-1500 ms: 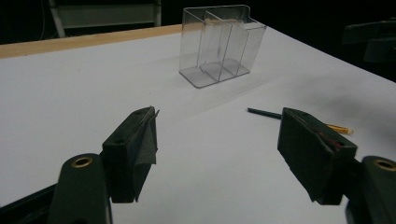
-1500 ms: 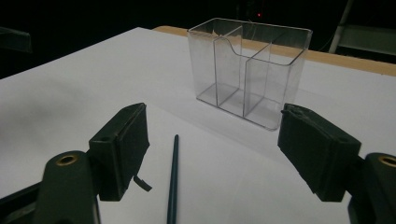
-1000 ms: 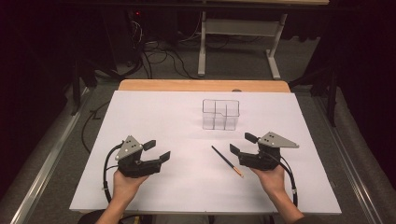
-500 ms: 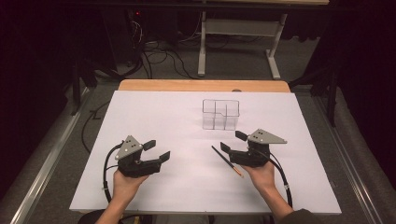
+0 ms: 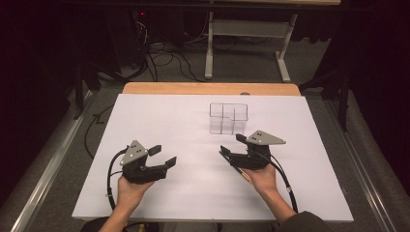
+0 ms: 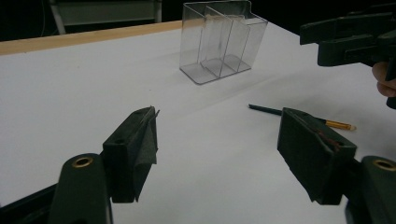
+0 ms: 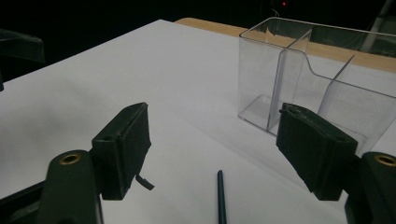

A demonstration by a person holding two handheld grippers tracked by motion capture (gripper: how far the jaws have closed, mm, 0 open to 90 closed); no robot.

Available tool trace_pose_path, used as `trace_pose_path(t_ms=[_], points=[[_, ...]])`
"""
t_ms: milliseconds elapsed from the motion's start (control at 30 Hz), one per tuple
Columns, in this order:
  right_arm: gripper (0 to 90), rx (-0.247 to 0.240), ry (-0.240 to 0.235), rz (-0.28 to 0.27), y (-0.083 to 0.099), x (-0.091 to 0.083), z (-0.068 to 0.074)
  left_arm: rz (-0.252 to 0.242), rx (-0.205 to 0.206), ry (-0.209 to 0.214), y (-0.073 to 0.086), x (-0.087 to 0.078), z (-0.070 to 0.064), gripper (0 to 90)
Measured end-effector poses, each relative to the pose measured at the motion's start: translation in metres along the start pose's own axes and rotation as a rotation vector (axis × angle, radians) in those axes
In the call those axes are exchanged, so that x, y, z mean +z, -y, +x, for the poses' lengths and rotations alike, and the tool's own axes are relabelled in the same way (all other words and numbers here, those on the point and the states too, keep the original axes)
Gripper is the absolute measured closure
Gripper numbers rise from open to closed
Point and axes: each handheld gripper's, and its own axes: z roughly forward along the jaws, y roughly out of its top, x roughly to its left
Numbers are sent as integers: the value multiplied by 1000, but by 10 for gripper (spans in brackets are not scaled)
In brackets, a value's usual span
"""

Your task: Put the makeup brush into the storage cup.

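Note:
A dark pencil [image 7: 220, 198] with a gold end [image 6: 339, 124] lies on the white table top [image 5: 193, 116]. My right gripper [image 5: 232, 144] hovers just above it, open, so the pencil's tip lies between the two jaws in the right gripper view [image 7: 219, 149]. In the high view the hand and gripper cover most of the pencil, leaving its end [image 5: 244, 175] visible. A clear plastic organizer [image 5: 228, 117] with several compartments stands upright just beyond, empty. My left gripper [image 5: 163, 154] rests at the front left, open and holding nothing [image 6: 224, 149].
A wooden table edge [image 5: 208, 88] runs along the back. Beyond it are dark floor, cables and a white desk frame [image 5: 246, 29]. White surface stretches wide between and around the grippers.
My right gripper has moved left and slightly forward, from beside the pencil to over it. The left gripper has stayed put.

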Motion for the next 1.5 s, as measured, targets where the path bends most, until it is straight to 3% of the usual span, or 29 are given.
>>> trace_pose_path(t_ms=[700, 767, 900, 933, 1133, 1233, 1500], points=[[311, -18, 33, 153, -7, 0, -3, 8, 2, 0, 0, 1, 0, 291], [306, -21, 35, 195, -9, 1, -1, 11, 4, -2, 0, 1, 0, 291], [310, -16, 40, 220, -10, 1, -2, 13, -1, -3, 0, 1, 1, 291], [316, 6, 49, 244, -11, 2, -2, 12, -1, -2, 0, 1, 1, 292], [356, -1, 58, 302, -14, 3, -3, 13, 1, -4, 0, 1, 0, 292], [356, -13, 51, 348, -14, 3, -2, 15, -1, -4, 0, 1, 1, 292], [313, 19, 21, 460, -19, 9, -4, 22, 3, -4, 1, 2, 0, 296]])
